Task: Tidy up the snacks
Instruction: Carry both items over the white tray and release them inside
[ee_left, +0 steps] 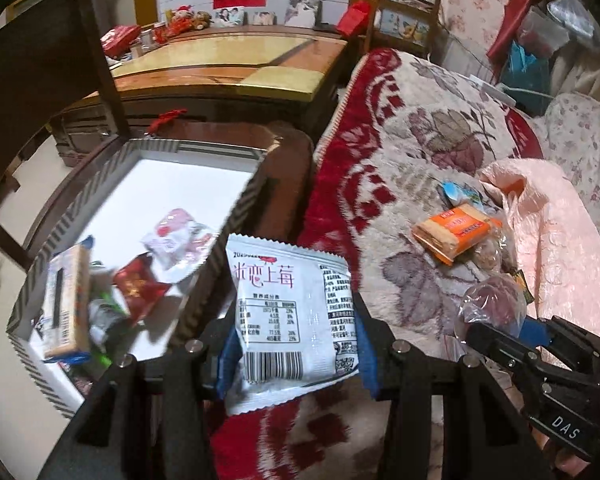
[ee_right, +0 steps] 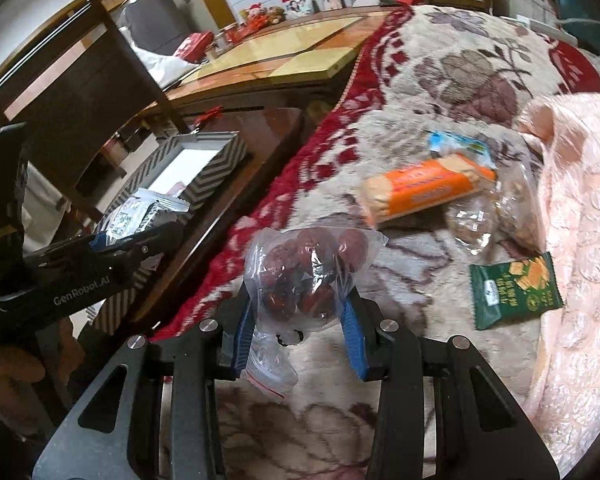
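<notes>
My left gripper [ee_left: 292, 336] is shut on a white snack packet [ee_left: 288, 312] with red writing, held beside the striped box [ee_left: 220, 236]. The box holds several snacks, among them a red packet [ee_left: 138, 286] and a biscuit pack [ee_left: 66, 304]. My right gripper [ee_right: 298, 316] is shut on a clear bag of red dates [ee_right: 308, 272], held above the blanket. On the blanket lie an orange biscuit pack [ee_right: 420, 192], a green packet [ee_right: 514, 290], a blue-white packet [ee_right: 456, 146] and a clear wrapped snack [ee_right: 474, 222]. The left gripper with its packet shows in the right wrist view [ee_right: 140, 224].
The striped box stands on a dark wooden chair [ee_left: 288, 176] next to the red floral blanket [ee_left: 420, 140]. A pink quilt [ee_left: 552, 240] lies at the right. A wooden table [ee_left: 236, 64] stands behind.
</notes>
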A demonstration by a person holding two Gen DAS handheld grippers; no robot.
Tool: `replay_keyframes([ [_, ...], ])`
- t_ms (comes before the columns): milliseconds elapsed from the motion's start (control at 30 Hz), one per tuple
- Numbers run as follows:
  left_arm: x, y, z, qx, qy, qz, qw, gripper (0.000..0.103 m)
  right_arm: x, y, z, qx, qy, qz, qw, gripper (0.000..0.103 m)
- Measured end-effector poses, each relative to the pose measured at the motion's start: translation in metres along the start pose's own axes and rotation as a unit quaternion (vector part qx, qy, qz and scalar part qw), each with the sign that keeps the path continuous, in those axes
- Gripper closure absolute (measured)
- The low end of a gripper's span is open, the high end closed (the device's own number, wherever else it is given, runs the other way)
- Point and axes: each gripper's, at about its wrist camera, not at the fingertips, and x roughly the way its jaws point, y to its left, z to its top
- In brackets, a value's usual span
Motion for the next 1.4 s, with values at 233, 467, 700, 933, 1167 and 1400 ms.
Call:
replay_keyframes([
  [233, -0.013, 0.028, -0.002, -0.019, -0.014, 0.016, 0.9996, 0.052, 0.005, 0.03, 0.007, -0.032, 0.008, 0.008, 0.999, 0.065],
  [467, -0.019, 0.055, -0.005, -0.04, -0.021, 0.033, 0.9984, 0.052, 0.011, 0.058, 0.014, -0.064, 0.016, 0.016, 0.998, 0.065],
  [700, -0.022, 0.081, -0.006, -0.062, -0.026, 0.05, 0.9965, 0.052, 0.022, 0.088, 0.024, -0.093, 0.024, 0.025, 0.995, 0.065],
  [933, -0.021, 0.106, -0.007, -0.087, -0.026, 0.062, 0.9939, 0.052, 0.035, 0.115, 0.036, -0.121, 0.032, 0.036, 0.992, 0.065],
  [1167, -0.019, 0.131, -0.008, -0.111, -0.024, 0.073, 0.9909, 0.052, 0.051, 0.141, 0.046, -0.146, 0.041, 0.046, 0.987, 0.065],
  [1400, -0.017, 0.157, -0.012, -0.138, -0.018, 0.084, 0.9866, 0.052, 0.065, 0.162, 0.055, -0.166, 0.048, 0.054, 0.984, 0.065],
])
